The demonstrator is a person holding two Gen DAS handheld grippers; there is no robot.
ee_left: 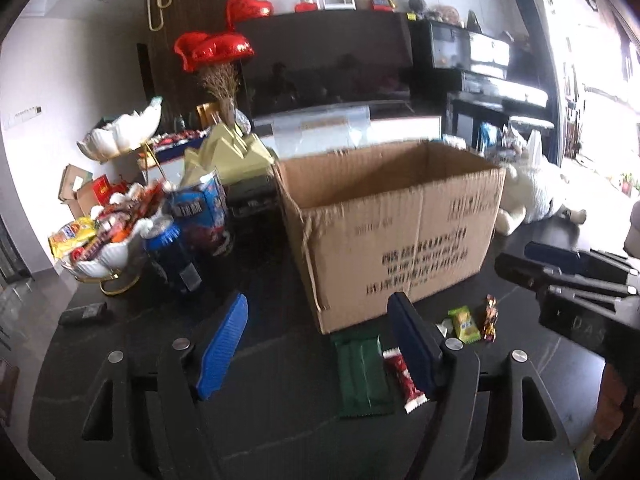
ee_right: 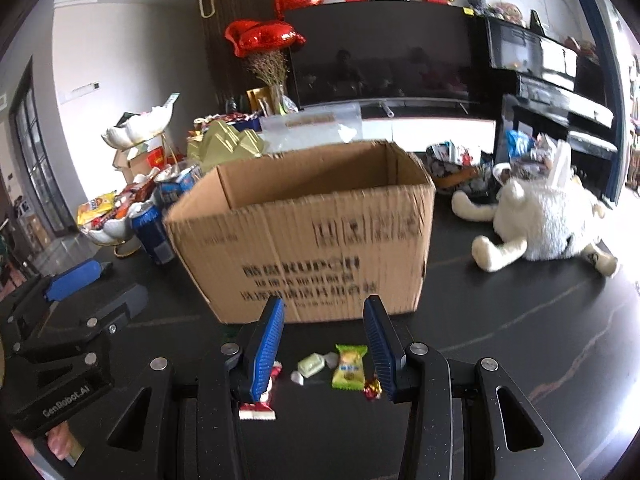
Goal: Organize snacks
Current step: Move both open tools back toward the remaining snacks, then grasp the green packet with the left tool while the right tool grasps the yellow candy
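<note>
Snacks [ee_right: 349, 367] lie loose on the dark table [ee_right: 500, 360] before the open cardboard box [ee_right: 304, 240]. My right gripper [ee_right: 328, 344] stands part-open and empty; left gripper [ee_left: 320, 344] wide, empty. Approach step; next, closing on one wrapper.

left wrist: low over dark table [ee_left: 280, 432], facing cardboard box [ee_left: 392, 232] | right wrist: same heading, close | shared: box, green snack packet [ee_right: 349, 367]

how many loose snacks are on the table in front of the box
5: green bar, red-white packet, pale candy, yellow-green packet, red-gold candy, all in a row before the box. The grippers may hide more.
</note>
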